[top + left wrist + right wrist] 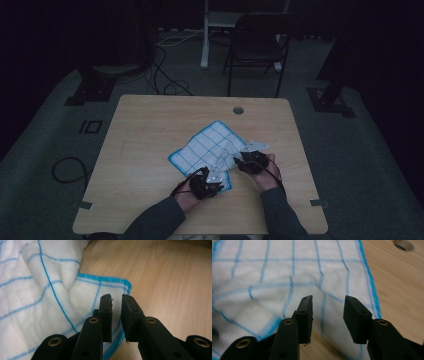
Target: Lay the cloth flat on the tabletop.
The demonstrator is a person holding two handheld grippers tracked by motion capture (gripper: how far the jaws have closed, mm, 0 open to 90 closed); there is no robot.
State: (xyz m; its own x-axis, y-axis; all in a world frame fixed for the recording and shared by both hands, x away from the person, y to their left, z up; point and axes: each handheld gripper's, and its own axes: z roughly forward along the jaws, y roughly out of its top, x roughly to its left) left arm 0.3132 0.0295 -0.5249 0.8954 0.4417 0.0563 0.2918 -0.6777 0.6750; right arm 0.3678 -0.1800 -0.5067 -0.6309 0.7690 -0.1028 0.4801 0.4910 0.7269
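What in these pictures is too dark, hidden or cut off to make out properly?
- High view: dim light blurs both the left gripper and the right gripper; how their jaws stand is unreadable there.
- Left gripper view: the cloth runs off the left edge.
- Right gripper view: the table hole is cut by the top edge.

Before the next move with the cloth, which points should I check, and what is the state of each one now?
1. Left gripper jaws are apart enough to take the hem: cannot tell; the gap is narrow, with nothing between them.
2. Right gripper is open: ok, wide gap over the cloth.
3. Cloth lies flat: not ok; it is wrinkled and folded near the grippers.
4. Blue-edged corner is free to grasp: ok, it lies bare on the table.
5. Cloth is fully on the table: ok in the high view.
6. Table hole is away from the cloth: ok.
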